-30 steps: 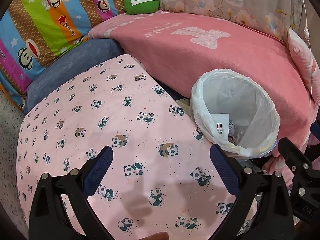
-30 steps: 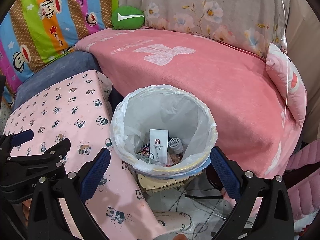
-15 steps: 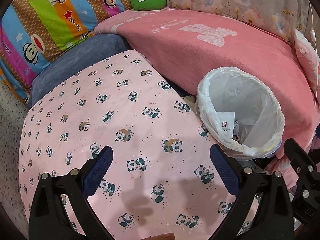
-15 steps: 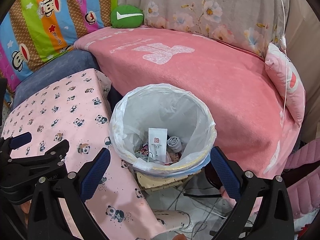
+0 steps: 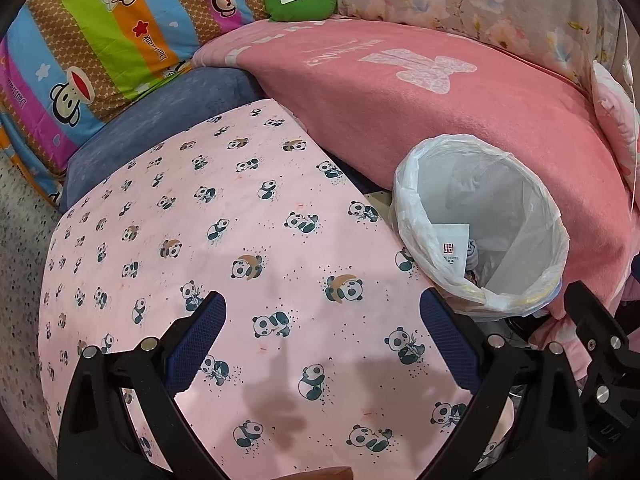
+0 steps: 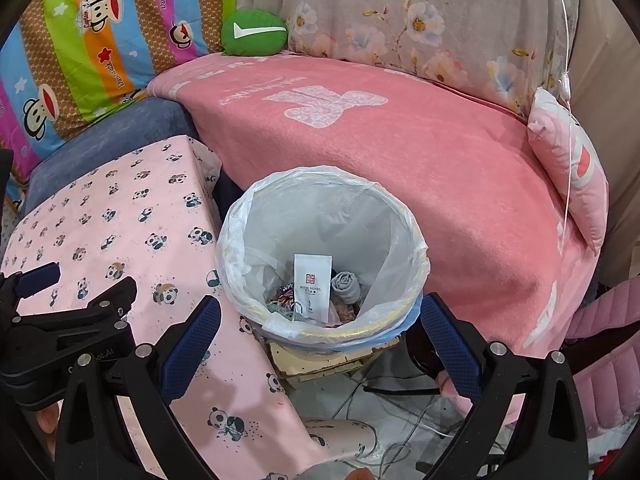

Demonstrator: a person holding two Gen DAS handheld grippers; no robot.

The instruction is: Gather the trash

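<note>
A round bin lined with a white plastic bag (image 6: 320,184) stands between the panda-cloth table (image 6: 120,232) and the pink sofa. It holds a white paper sachet (image 6: 313,286), a grey wad (image 6: 347,286) and other scraps. The bin also shows in the left wrist view (image 5: 404,208), right of the table (image 5: 240,220). My left gripper (image 5: 322,344) is open and empty above the table. My right gripper (image 6: 320,352) is open and empty just in front of the bin. The left gripper also shows at the left edge of the right wrist view (image 6: 76,292).
A pink blanket (image 6: 400,152) covers the sofa behind the bin. A green cushion (image 6: 254,33), a striped monkey-print cover (image 6: 80,40) and a pink pillow (image 6: 572,168) lie around it. Cables (image 6: 380,412) run on the floor under the bin.
Both views have shifted slightly; the left gripper has drawn back a little over the table. Both grippers stay open and empty. The bin has not moved.
</note>
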